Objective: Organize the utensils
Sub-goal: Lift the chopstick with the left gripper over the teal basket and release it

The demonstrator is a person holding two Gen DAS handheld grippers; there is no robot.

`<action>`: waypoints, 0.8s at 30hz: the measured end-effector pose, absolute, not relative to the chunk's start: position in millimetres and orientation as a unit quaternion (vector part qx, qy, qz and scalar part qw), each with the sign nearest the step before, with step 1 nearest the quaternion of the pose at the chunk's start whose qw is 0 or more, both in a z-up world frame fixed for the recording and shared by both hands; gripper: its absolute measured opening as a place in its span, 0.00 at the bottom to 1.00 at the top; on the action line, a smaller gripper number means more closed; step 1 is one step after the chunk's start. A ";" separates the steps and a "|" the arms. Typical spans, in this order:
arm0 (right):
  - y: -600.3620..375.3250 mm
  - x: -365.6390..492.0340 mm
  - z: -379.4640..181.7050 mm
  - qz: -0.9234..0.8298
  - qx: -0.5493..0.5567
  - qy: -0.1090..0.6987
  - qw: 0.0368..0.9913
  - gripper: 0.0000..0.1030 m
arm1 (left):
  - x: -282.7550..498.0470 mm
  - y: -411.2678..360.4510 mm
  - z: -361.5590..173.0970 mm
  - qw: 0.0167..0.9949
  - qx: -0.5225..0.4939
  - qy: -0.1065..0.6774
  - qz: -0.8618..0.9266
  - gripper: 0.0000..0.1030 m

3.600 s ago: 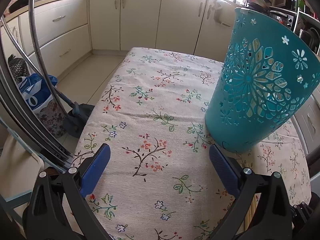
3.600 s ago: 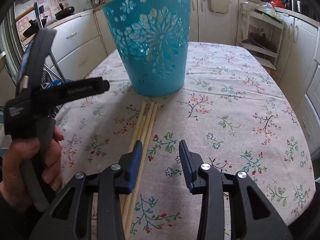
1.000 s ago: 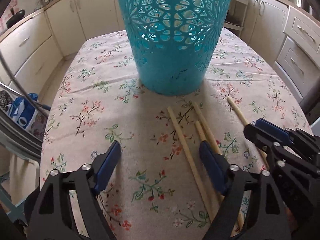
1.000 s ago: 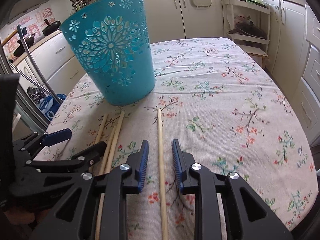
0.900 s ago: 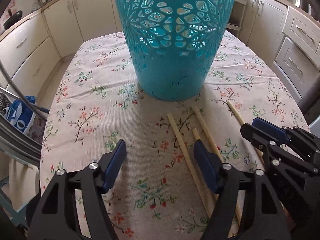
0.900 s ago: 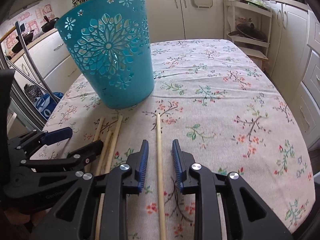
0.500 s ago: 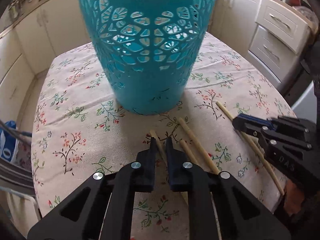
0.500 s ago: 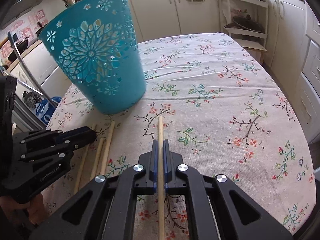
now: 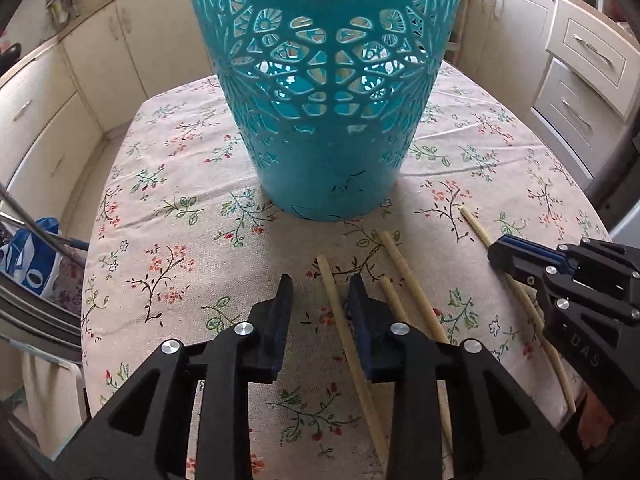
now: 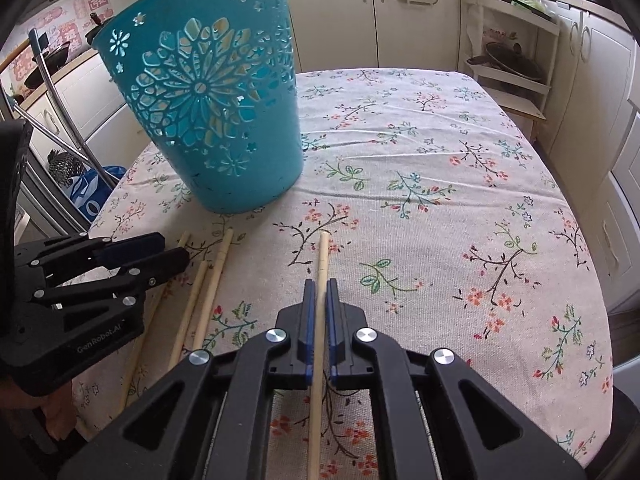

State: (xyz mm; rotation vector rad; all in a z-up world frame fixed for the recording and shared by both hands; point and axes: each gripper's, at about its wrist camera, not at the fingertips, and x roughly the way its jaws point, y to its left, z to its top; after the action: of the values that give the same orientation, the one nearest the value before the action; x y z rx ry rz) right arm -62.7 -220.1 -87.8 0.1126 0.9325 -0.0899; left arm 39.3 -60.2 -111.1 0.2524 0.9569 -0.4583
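Right hand-held gripper (image 10: 319,292) clamps a chopstick (image 10: 323,252) at lower centre on the bench (image 10: 440,200); left hand-held gripper (image 9: 320,296) opening around another chopstick (image 9: 334,292). Light, stiff, slippery; likely grip mid-length.

The bin (image 10: 208,120) stands on the table (image 10: 440,200). Before it lie three sticks (image 10: 212,280) side by side. A fourth stick (image 10: 322,264) lies apart, to their right.

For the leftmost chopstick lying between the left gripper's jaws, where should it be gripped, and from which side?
Grip the leftmost chopstick across its thin shaft near the far end, from above, one pad on each side. It lies flat on the tablecloth, pointing toward the teal basket, slightly apart from its neighbours. The left gripper is opening, pads not pressing it.
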 end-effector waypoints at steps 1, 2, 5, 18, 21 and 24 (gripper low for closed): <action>-221.8 -62.1 -87.3 -0.043 0.059 0.450 0.890 0.06 | 37.8 -60.5 -111.3 0.855 0.115 0.453 -0.224 0.10; -222.9 -63.6 -86.3 -0.044 0.064 0.447 0.891 0.06 | 36.1 -61.4 -110.9 0.855 0.116 0.453 -0.225 0.06; -225.2 -68.6 -87.5 -0.043 0.071 0.446 0.891 0.06 | 31.1 -60.1 -111.7 0.856 0.115 0.450 -0.229 0.05; -228.4 -71.5 -92.6 -0.035 0.095 0.429 0.898 0.05 | 26.4 -60.7 -110.0 0.857 0.126 0.444 -0.228 0.05; -231.5 -74.9 -93.8 -0.032 0.105 0.420 0.901 0.05 | 22.3 -57.4 -105.5 0.858 0.115 0.441 -0.237 0.04; -235.3 -75.7 -93.5 -0.029 0.111 0.416 0.902 0.05 | 15.3 -52.3 -93.6 0.860 0.099 0.430 -0.257 0.05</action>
State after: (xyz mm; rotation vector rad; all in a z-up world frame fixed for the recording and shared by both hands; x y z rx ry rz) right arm -75.7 -235.3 -93.5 0.2305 0.8611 -0.0591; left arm 15.3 -52.3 -93.6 0.2087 0.9018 -0.5384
